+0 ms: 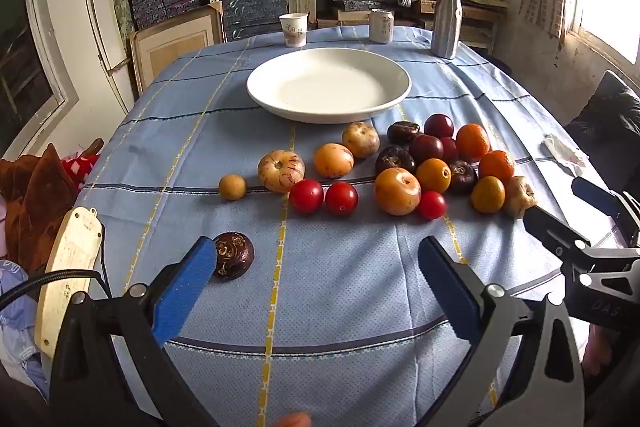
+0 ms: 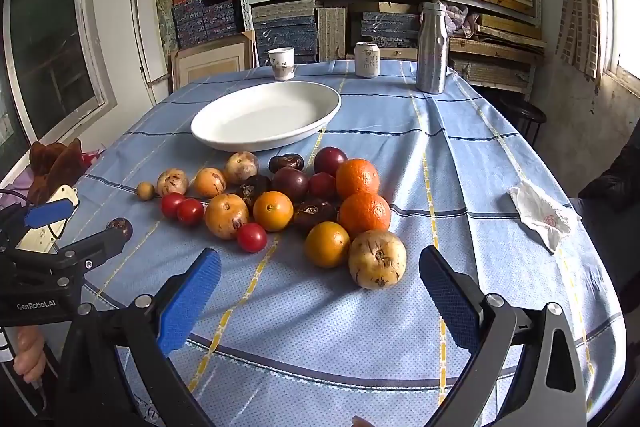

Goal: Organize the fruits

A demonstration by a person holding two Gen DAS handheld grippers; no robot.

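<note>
Many fruits (image 2: pixel 288 203) lie clustered on the blue tablecloth (image 2: pixel 460 155) just in front of the white plate (image 2: pixel 224 135), with one dark purple fruit (image 1: pixel 233 255) apart beside the left gripper (image 1: pixel 318 275). Both the left gripper and the right gripper (image 2: pixel 320 287) hover spread wide, gripping nothing. Behind stand a paper cup (image 2: pixel 281 63), a can (image 2: pixel 367 59) and a steel bottle (image 2: pixel 432 49).

Left claw (image 1: pixel 316 279): jaws spread wide, nothing between them — low over the worktop (image 1: pixel 340 307).
Dark fruit (image 1: pixel 233 255): alone, just beside the left blue pad.
Fruit cluster (image 1: pixel 400 167): red, orange, tan and dark purple pieces, near the white plate (image 1: pixel 329 83).
Right claw (image 1: pixel 576 215): at the frame's right edge — one finger reaches toward a tan fruit (image 1: pixel 519 195).
</note>
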